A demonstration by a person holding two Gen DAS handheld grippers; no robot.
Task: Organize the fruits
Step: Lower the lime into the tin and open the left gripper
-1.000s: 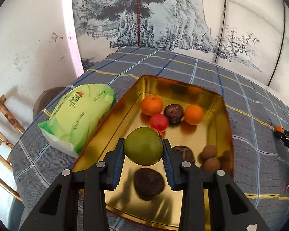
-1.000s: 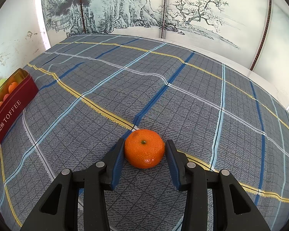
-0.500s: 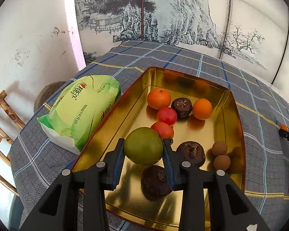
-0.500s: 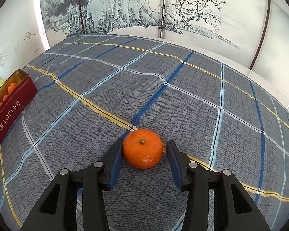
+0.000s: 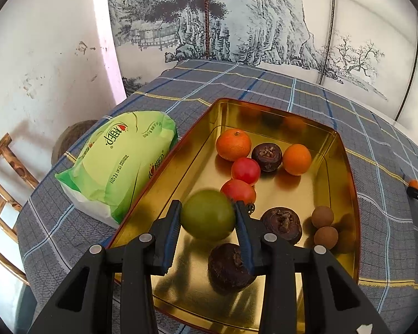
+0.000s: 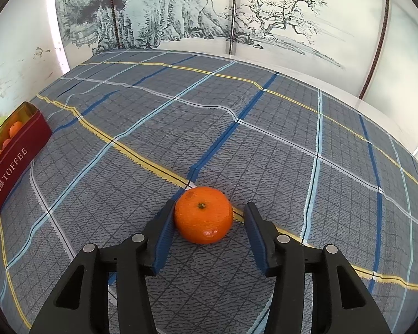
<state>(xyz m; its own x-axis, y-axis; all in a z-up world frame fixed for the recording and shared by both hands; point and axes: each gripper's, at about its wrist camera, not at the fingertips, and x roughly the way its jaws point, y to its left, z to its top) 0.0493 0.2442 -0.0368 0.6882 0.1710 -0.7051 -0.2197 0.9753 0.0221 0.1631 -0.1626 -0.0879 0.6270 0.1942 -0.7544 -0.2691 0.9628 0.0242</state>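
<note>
My left gripper (image 5: 208, 206) is shut on a green round fruit (image 5: 207, 218) and holds it over the near left part of a gold-lined tin (image 5: 345, 194). In the tin lie two mandarins (image 5: 233, 144), two red fruits (image 5: 245, 170), three dark brown fruits (image 5: 281, 224) and two small brown ones (image 5: 322, 216). My right gripper (image 6: 209, 206) stands over the plaid cloth with its jaws opening. An orange mandarin (image 6: 203, 218) sits on the cloth between them, against the left pad, with a gap to the right pad.
A green plastic packet (image 5: 119, 161) lies left of the tin, near the table's edge. A wooden chair (image 5: 0, 183) stands beyond that edge. The tin's red side (image 6: 14, 161) shows at the far left of the right wrist view. A painted screen backs the table.
The right jaws have spread and the right pad has come off the mandarin, which stays on the cloth. The left gripper has shifted slightly over the tin, still gripping the green fruit.
</note>
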